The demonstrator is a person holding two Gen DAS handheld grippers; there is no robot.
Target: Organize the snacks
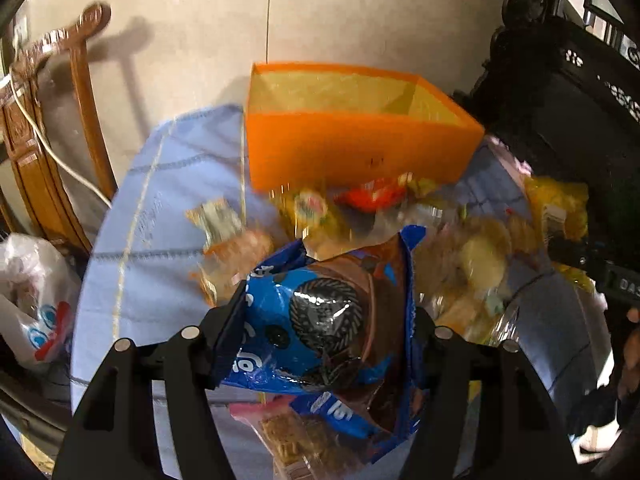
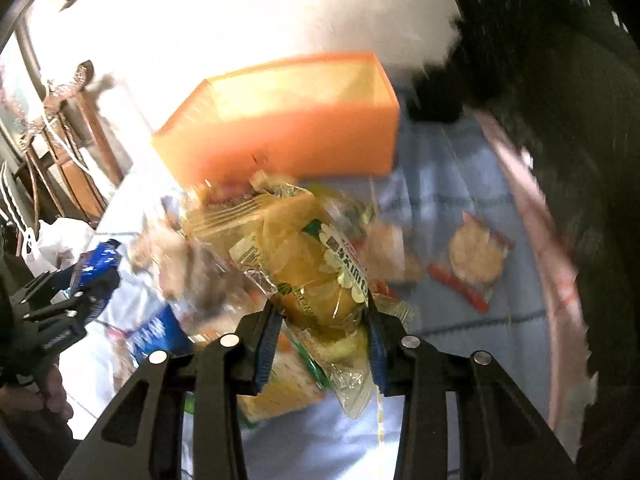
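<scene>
My left gripper [image 1: 320, 316] is shut on a blue and brown cookie pack [image 1: 324, 320], held above the pale blue cloth [image 1: 168, 208]. My right gripper [image 2: 324, 320] is shut on a clear yellow snack packet [image 2: 316, 264], also lifted off the table. An open orange box [image 1: 352, 148] stands at the far side of the cloth, seen too in the right wrist view as the orange box [image 2: 288, 140]. A heap of wrapped snacks [image 1: 460, 256] lies in front of the box. In the right wrist view the left gripper [image 2: 76, 296] shows at the left edge with its blue pack.
A round cracker packet [image 2: 472, 260] with red ends lies alone on the cloth to the right. A wooden chair [image 1: 52, 120] and a white plastic bag [image 1: 36, 300] sit left of the table. Dark furniture [image 1: 580, 100] stands close on the right.
</scene>
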